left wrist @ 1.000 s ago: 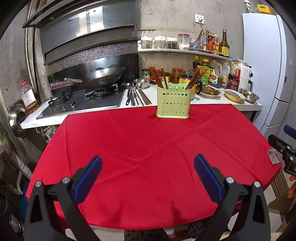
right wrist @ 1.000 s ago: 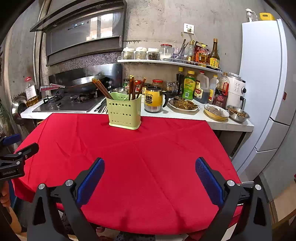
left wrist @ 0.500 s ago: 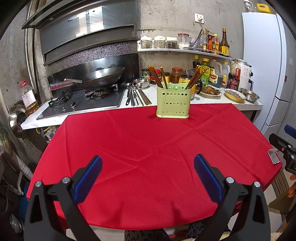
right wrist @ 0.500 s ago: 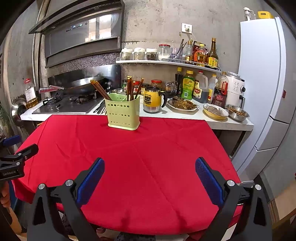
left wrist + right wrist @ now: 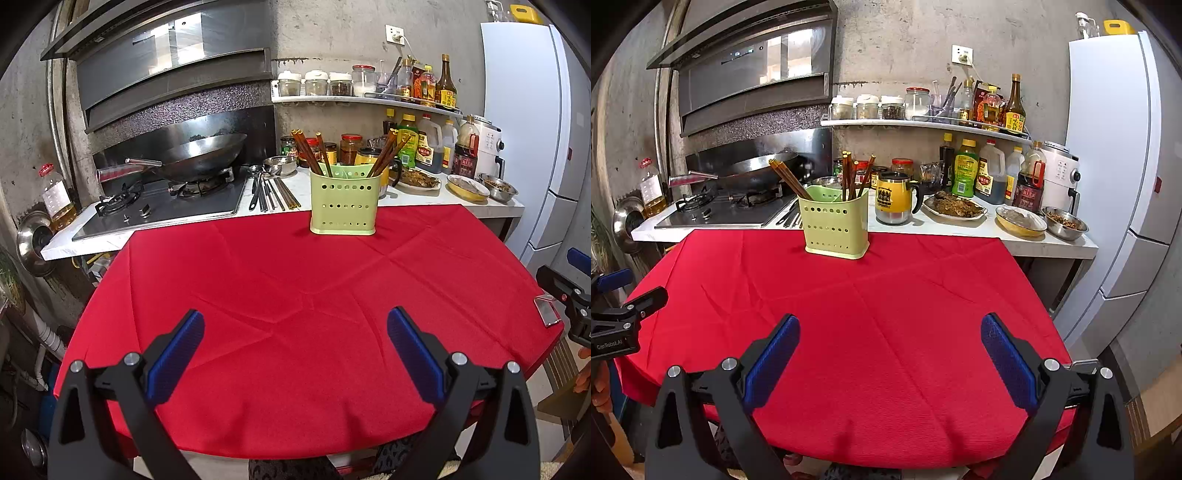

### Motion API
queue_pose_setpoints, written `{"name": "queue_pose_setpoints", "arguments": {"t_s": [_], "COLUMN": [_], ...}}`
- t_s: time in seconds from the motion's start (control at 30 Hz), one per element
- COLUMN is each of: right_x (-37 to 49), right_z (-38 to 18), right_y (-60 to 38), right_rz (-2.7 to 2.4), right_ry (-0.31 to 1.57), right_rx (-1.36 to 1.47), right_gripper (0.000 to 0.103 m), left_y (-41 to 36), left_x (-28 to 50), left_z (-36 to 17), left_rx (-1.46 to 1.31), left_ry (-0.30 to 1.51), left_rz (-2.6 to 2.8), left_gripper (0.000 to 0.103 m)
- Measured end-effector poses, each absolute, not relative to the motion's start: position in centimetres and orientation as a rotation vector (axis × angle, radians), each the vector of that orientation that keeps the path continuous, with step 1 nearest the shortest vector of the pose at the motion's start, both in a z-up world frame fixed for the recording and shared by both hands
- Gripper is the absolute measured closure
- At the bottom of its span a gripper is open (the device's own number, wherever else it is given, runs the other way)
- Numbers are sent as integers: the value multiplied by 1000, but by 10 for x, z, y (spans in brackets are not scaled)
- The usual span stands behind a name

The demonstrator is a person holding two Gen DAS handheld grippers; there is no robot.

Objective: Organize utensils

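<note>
Red-clothed worktop [image 5: 295, 314] unchanged over the last second: chopsticks [image 5: 308, 153] standing in green holder [image 5: 343, 203] at far edge, spoons [image 5: 258, 184] loose beyond, left tool [image 5: 295, 354] and right tool [image 5: 890, 356] both wide, empty.

My bench [image 5: 288, 332] is round and covered by a creased red cloth [image 5: 886, 332], and the only things I see on it are a pale green perforated utensil holder [image 5: 343, 204] with brown chopsticks [image 5: 306, 151] at its far edge and a small shiny flat object [image 5: 547, 311] at its right edge. Behind that far edge runs a white counter [image 5: 960, 229], where loose utensils [image 5: 269, 190] lie beside the stove.
</note>
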State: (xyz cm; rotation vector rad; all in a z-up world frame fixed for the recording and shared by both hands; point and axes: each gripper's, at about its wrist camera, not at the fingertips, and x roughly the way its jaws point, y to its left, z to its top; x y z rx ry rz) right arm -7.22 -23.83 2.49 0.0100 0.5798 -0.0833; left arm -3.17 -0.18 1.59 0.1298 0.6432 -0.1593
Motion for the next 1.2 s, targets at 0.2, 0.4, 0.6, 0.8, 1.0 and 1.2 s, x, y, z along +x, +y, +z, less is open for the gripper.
{"name": "queue_pose_setpoints", "arguments": {"t_s": [0.2, 0.4, 0.6, 0.8, 1.0, 1.2], "right_x": [-72, -74, -74, -72, -71, -70], "right_z": [25, 24, 21, 19, 17, 16], "right_y": [-238, -239, -242, -244, -245, -245], "right_rz": [-83, -87, -94, -100, -103, -103], "right_ry": [579, 578, 583, 588, 595, 597], "right_rx": [12, 12, 17, 24, 27, 29], "right_gripper": [6, 6, 6, 6, 6, 6], "left_y": [-3, -4, -6, -9, -11, -9], "left_x": [-31, -31, -28, -32, -29, -25], "left_z": [15, 14, 12, 12, 9, 7], "left_rx": [126, 125, 128, 142, 147, 134], "left_ry": [652, 657, 663, 633, 649, 672], "left_rz": [-157, -146, -144, -170, -168, -148], "left_gripper": [6, 6, 6, 6, 6, 6]}}
